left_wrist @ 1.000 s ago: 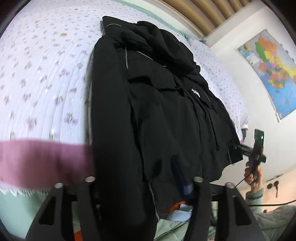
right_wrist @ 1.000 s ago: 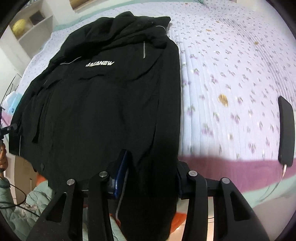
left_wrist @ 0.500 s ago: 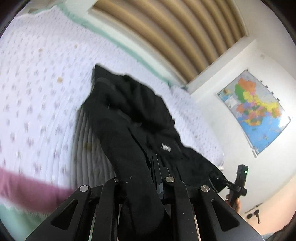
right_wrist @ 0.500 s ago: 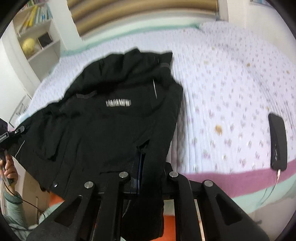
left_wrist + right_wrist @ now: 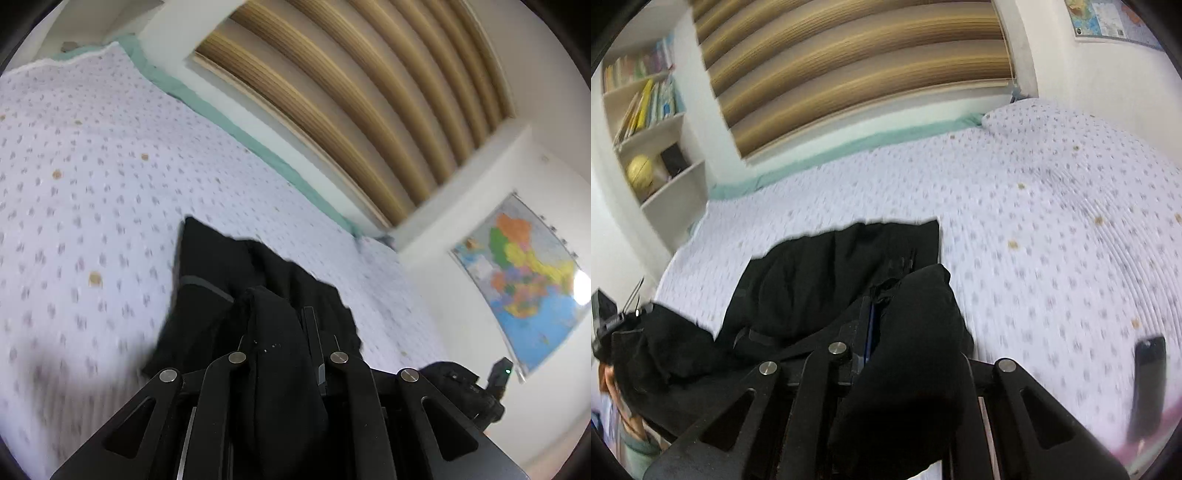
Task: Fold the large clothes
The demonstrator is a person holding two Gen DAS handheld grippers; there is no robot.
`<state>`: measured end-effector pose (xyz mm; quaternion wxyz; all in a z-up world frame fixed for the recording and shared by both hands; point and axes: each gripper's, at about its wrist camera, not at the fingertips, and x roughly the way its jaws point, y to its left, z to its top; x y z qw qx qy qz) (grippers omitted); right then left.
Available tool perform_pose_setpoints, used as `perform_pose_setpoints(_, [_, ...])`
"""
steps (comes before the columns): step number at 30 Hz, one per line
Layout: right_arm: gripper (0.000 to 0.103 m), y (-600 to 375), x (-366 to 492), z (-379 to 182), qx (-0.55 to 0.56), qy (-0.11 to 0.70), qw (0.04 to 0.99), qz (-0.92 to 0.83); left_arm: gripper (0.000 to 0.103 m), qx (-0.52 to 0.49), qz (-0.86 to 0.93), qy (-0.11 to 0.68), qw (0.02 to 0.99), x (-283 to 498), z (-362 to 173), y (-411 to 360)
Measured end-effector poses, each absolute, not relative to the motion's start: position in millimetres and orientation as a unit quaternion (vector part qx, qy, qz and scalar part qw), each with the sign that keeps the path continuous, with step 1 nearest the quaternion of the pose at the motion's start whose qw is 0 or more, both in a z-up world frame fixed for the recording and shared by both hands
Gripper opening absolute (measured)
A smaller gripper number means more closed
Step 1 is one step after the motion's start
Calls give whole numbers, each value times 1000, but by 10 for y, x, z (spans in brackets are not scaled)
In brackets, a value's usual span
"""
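Note:
A black jacket (image 5: 221, 273) lies on the bed with the white flower-print cover (image 5: 74, 177). My left gripper (image 5: 284, 332) is shut on a bunched fold of its hem and lifts it over the rest of the jacket. My right gripper (image 5: 886, 306) is shut on another bunch of the same jacket (image 5: 827, 266), also raised. The cloth hides the fingertips in both views. The jacket's far part still lies flat on the bed (image 5: 1052, 221).
A black phone (image 5: 1148, 384) lies on the bed near its right front edge. A bookshelf (image 5: 661, 147) stands at the left, striped blinds (image 5: 351, 110) behind the bed, a wall map (image 5: 517, 280) at the right. The other gripper shows at the edge (image 5: 495, 384).
Both grippers closed on the jacket's near hem, then rose and moved toward the far side of the bed, carrying the hem over the jacket. The views now tilt up toward the wall.

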<state>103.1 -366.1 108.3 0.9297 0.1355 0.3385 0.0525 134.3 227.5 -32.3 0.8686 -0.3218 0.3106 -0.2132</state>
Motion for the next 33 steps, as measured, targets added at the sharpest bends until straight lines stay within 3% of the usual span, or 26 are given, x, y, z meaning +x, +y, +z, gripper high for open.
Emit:
perform_pose_setpoints(7, [16, -3591, 2168, 684, 151, 361, 920, 3, 16, -283, -137, 347, 884, 2370, -704, 1966])
perform_pose_setpoints(12, [16, -3488, 2907, -12, 118, 418, 899, -46, 18, -283, -103, 426, 853, 3044, -1352, 1776])
perform_pose_setpoints(15, [22, -3509, 3204, -523, 129, 471, 871, -57, 18, -285, -97, 448, 842, 3223, -1671, 1715])
perform_pose_setpoints(21, [25, -3466, 3201, -785, 108, 445, 887, -66, 18, -228, -102, 416, 874, 3129, -1695, 1590])
perform_pose_setpoints(28, [29, -3611, 3055, -631, 151, 430, 889, -39, 18, -161, -92, 403, 896, 2896, -1423, 1535])
perform_pose_setpoints(31, [41, -3739, 2746, -338, 156, 395, 905, -16, 25, -115, -122, 365, 916, 2614, -1004, 1586])
perform_pose_setpoints(33, [50, -3844, 2523, -103, 158, 372, 914, 17, 45, -134, -167, 355, 910, 2503, -803, 1731])
